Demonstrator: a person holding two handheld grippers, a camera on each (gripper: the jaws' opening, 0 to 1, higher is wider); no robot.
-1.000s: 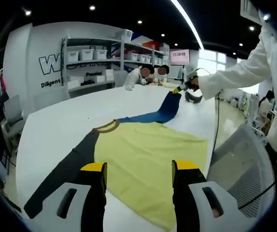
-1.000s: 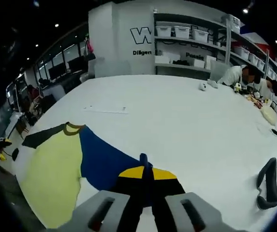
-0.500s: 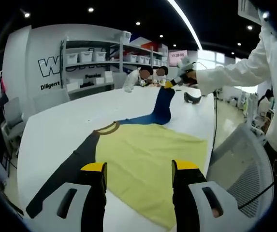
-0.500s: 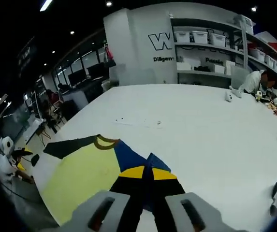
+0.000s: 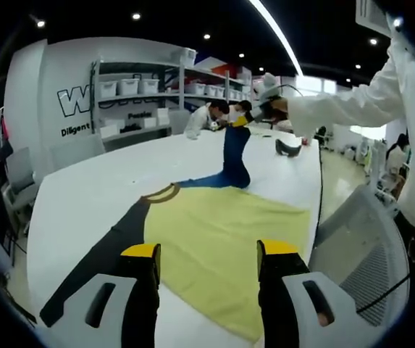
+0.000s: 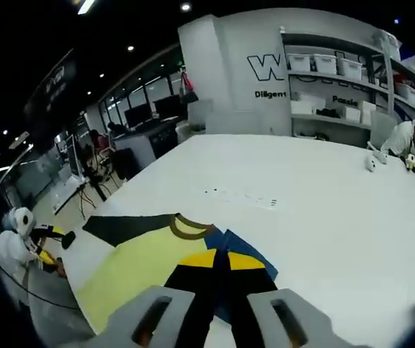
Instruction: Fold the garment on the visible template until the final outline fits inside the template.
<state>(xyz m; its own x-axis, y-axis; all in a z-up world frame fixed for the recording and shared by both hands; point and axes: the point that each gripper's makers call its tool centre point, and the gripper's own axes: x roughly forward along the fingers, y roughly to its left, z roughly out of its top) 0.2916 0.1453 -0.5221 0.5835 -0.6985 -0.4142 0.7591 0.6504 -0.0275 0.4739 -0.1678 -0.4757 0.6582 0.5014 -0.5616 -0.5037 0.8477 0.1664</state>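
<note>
**A:** Yellow body of the shirt point(image 5: 225, 250) is lying flat on the big white table point(image 5: 84, 188), collar away from us, black sleeve point(image 5: 95, 268) stretched out along the near edge. We've got the blue sleeve point(image 5: 230, 156) pinched in the right gripper point(image 6: 218, 255) and lifted well off the table, so it hangs up from the shoulder like a strap.

**B:** Why so high though?

**A:** Our guess: lifting it clear lets us carry the sleeve over the yellow panel without dragging the rest of the shirt along. From the right gripper view the jaws are closed tight with blue cloth squeezed between the yellow pads point(image 6: 200, 259), and the shirt sits just below and to the left.

**B:** And the left gripper point(image 5: 207, 254)?

**A:** Holding nothing. Jaws spread wide, hovering above the near hem of the yellow part. We reckon it's parked there to be ready for pinning the body or grabbing the black sleeve.

**B:** Template?

**A:** Can't really make out an outline on the table from these angles. Folding looks barely started, both sleeves are out.
</note>
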